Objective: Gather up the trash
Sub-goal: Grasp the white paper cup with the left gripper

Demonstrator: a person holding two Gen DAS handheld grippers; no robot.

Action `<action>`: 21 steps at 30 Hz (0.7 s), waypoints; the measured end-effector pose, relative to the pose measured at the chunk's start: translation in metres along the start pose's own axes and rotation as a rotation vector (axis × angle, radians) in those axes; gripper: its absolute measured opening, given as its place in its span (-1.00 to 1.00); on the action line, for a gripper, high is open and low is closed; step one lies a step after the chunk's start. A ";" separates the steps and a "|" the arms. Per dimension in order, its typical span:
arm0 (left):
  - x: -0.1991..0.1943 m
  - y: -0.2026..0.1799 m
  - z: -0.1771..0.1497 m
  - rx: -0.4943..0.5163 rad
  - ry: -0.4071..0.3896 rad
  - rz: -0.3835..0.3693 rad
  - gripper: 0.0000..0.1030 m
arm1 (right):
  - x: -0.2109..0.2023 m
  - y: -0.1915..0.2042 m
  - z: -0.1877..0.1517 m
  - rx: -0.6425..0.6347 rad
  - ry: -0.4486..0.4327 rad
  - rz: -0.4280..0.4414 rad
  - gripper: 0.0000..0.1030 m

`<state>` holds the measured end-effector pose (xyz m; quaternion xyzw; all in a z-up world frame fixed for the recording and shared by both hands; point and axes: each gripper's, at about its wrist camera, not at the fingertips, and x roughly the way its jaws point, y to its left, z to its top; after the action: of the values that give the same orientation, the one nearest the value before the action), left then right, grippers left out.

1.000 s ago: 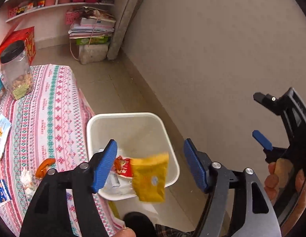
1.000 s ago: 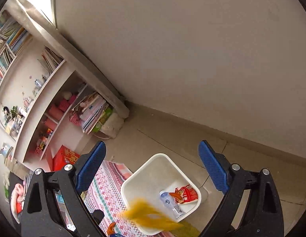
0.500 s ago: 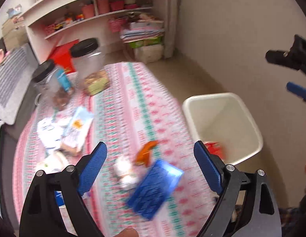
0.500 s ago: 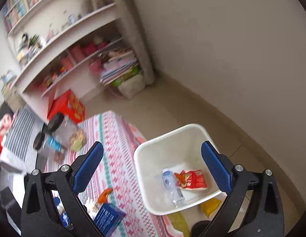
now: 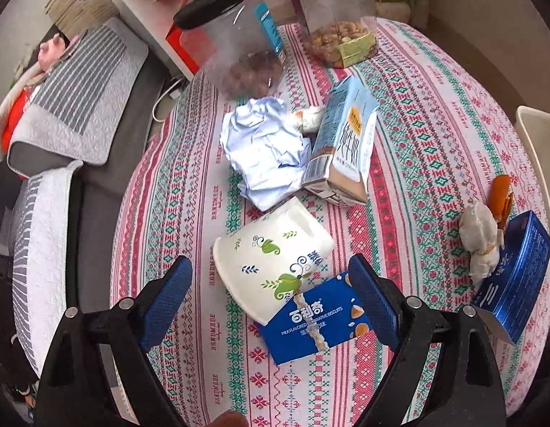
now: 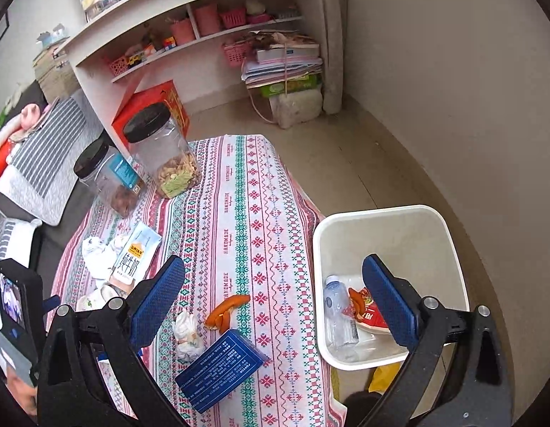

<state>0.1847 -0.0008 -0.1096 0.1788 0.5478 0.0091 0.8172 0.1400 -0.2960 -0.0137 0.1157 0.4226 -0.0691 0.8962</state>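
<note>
Both grippers hang over the low table with their blue-padded fingers spread wide and nothing between them. The left gripper (image 5: 271,297) points steeply down at a tipped paper cup (image 5: 273,252) printed with green leaves, lying on its side on the patterned tablecloth (image 5: 431,114); a blue biscuit packet (image 5: 315,323) lies against the cup's rim. Beyond these sit a crumpled sheet of pale paper (image 5: 266,146) and a milk carton (image 5: 346,142) lying touching it, then two clear jars with black lids (image 5: 243,42) (nuts or dried fruit in the bottoms, as far as I can tell).

The right gripper (image 6: 273,304) is over the table's near edge. Below it lie a dark blue box (image 6: 221,368), a wad of white tissue (image 6: 186,334) just beside it, and orange peel (image 6: 227,311) near both. The white bin (image 6: 388,220) stands on the floor against the table's side, holding a plastic bottle (image 6: 337,311) and a red wrapper (image 6: 370,316). A yellow packet (image 6: 385,377) lies on the floor just outside the bin's near wall, partly hidden.

In the right wrist view, the left gripper's camera body shows at the far left edge.
</note>
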 end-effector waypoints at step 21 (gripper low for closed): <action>0.045 -0.004 -0.002 0.101 0.031 0.033 0.18 | 0.020 0.058 -0.027 -0.244 0.115 0.046 0.86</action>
<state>0.1998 0.0051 -0.1517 0.2285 0.5571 -0.0023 0.7984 0.1459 -0.2335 -0.0371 0.0193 0.4756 0.0100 0.8794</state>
